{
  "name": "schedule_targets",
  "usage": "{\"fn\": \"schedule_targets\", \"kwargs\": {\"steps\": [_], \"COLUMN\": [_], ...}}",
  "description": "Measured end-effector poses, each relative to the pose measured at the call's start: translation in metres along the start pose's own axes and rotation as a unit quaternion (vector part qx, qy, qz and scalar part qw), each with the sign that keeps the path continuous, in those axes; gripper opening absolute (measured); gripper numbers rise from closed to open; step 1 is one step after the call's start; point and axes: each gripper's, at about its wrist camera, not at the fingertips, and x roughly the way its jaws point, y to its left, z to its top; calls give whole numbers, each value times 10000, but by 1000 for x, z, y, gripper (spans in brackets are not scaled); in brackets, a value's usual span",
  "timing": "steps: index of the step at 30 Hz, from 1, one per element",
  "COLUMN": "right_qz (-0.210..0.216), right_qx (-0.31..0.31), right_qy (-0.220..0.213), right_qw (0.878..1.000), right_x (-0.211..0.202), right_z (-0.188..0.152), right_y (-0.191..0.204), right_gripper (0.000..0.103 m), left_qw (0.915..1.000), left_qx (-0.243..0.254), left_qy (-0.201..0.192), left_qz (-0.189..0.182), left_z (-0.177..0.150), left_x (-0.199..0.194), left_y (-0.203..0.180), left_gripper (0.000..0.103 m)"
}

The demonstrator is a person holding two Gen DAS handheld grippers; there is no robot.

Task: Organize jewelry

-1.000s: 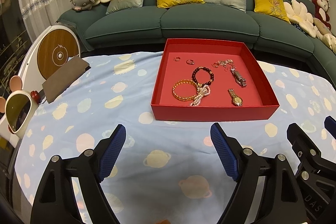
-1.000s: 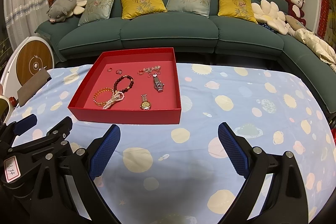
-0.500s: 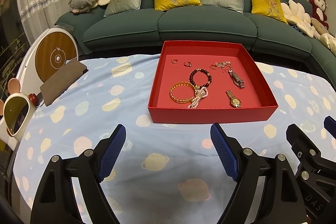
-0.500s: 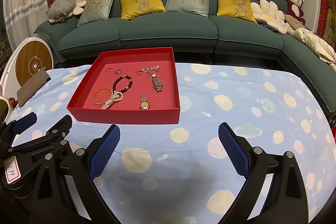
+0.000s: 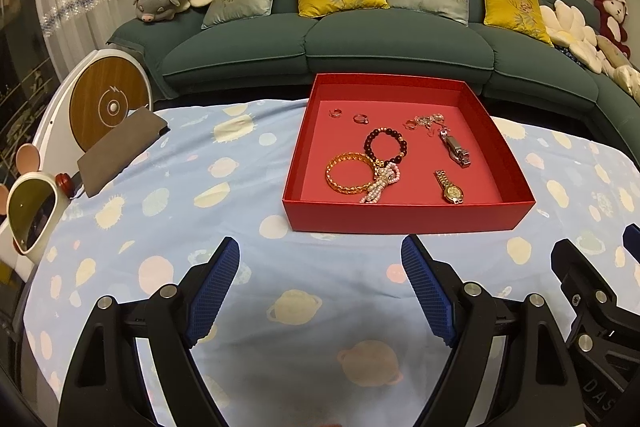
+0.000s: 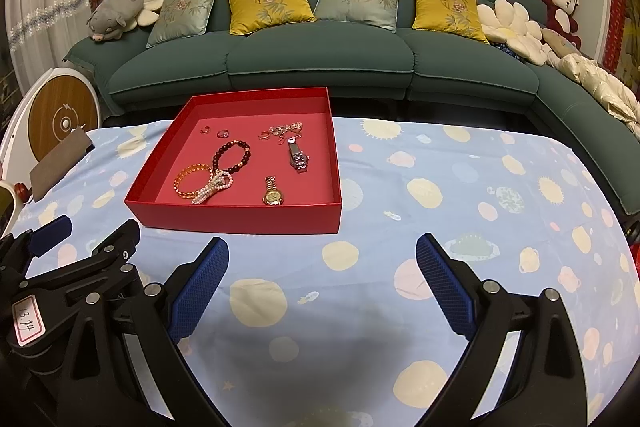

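A shallow red box (image 5: 404, 217) (image 6: 240, 217) sits on the blue patterned tablecloth. Inside lie a gold bangle (image 5: 349, 174) (image 6: 188, 179), a dark bead bracelet (image 5: 386, 146) (image 6: 232, 157), a pearl strand (image 5: 380, 183) (image 6: 214, 187), a gold watch (image 5: 450, 187) (image 6: 273, 191), a silver watch (image 5: 456, 149) (image 6: 298, 157), rings (image 5: 335, 113) (image 6: 206, 129) and a tangled chain (image 5: 430, 119) (image 6: 286, 129). My left gripper (image 5: 320, 267) hovers open just short of the box's near wall, nothing between its blue pads. My right gripper (image 6: 322, 267) is open too, beside the left one, right of the box's front.
A brown pouch (image 5: 120, 151) and a small mirror (image 5: 34, 215) lie at the table's left edge. A round white and wood device (image 5: 108, 103) stands behind them. A green sofa (image 5: 328, 43) with cushions and plush toys runs along the far side.
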Motion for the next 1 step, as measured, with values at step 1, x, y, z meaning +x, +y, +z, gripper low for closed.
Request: {"fn": "schedule_targets", "kwargs": {"steps": [1], "right_qz": [-21], "right_qx": [-7], "right_qy": [-14], "right_qw": [10000], "right_x": [0], "right_z": [0], "right_y": [0], "right_gripper": [92], "left_qw": [10000], "left_qx": [2], "left_qy": [2], "left_qz": [13], "left_z": [0], "left_x": [0], "left_y": [0], "left_gripper": [80]}}
